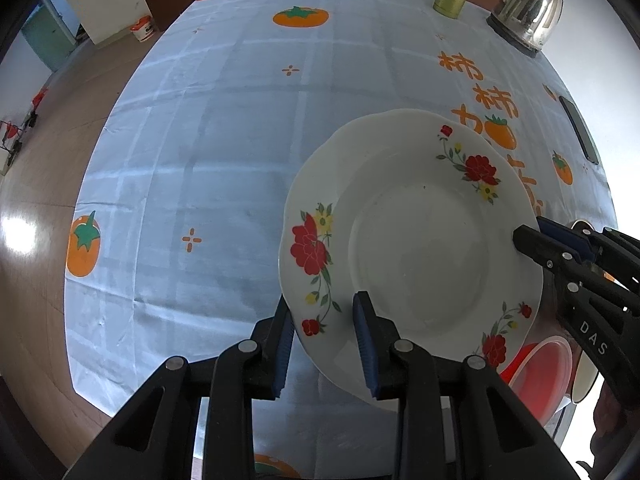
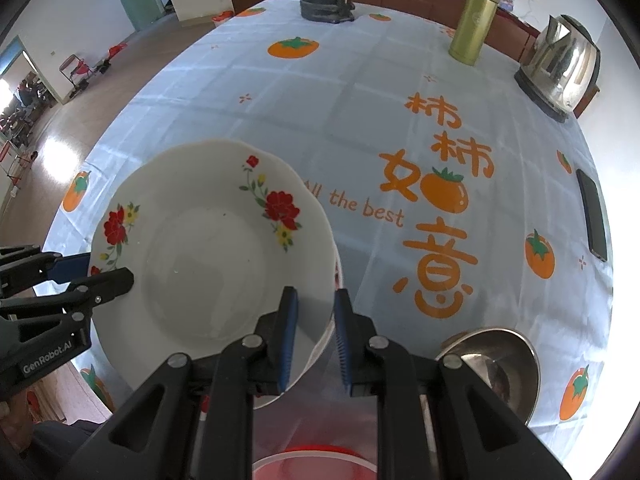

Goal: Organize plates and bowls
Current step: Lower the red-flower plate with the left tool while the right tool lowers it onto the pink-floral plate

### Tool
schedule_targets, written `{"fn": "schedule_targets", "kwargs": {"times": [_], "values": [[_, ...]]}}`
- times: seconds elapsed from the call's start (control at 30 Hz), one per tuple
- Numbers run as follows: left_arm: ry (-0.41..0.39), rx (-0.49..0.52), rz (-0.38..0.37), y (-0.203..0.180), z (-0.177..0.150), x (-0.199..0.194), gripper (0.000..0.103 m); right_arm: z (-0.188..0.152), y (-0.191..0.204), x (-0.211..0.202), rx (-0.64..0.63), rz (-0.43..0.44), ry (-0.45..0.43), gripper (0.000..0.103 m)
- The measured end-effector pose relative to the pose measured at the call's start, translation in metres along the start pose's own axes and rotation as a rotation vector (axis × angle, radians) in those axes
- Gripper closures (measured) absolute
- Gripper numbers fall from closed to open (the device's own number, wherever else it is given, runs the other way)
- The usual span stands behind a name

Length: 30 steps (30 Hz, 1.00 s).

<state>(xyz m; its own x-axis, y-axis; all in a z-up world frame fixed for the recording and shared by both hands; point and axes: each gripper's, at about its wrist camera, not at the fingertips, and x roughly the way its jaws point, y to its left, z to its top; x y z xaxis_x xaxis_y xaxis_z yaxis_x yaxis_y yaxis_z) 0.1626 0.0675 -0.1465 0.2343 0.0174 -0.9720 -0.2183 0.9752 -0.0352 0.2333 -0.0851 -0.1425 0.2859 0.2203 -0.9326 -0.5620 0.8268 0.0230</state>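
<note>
Right now you carry the flowered plate above the persimmon tablecloth, each rim edge pinched: left gripper on its near-left rim, right gripper on the opposite one. Both bites are shallow on glazed china. If either hand twists or drifts outward, the plate could slip onto the red plastic bowl or steel bowl below.

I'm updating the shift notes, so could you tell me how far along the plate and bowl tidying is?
Nothing looks stacked yet. In hand: the left gripper and right gripper both clamp the floral plate's rim, lifted off the tablecloth. Left: the steel bowl and red bowl remain separate.
</note>
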Motion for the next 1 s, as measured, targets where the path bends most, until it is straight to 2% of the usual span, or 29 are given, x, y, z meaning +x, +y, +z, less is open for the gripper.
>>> {"fn": "schedule_targets", "kwargs": {"times": [0.4, 1.0], "values": [[0.011, 0.022, -0.023, -0.01, -0.001, 0.007, 0.071, -0.005, -0.009, 0.004, 0.013, -0.012, 0.014, 0.085], [0.013, 0.053, -0.011, -0.019, 0.005, 0.019, 0.071, -0.007, -0.017, 0.013, 0.033, -0.025, 0.039, 0.084]]}}
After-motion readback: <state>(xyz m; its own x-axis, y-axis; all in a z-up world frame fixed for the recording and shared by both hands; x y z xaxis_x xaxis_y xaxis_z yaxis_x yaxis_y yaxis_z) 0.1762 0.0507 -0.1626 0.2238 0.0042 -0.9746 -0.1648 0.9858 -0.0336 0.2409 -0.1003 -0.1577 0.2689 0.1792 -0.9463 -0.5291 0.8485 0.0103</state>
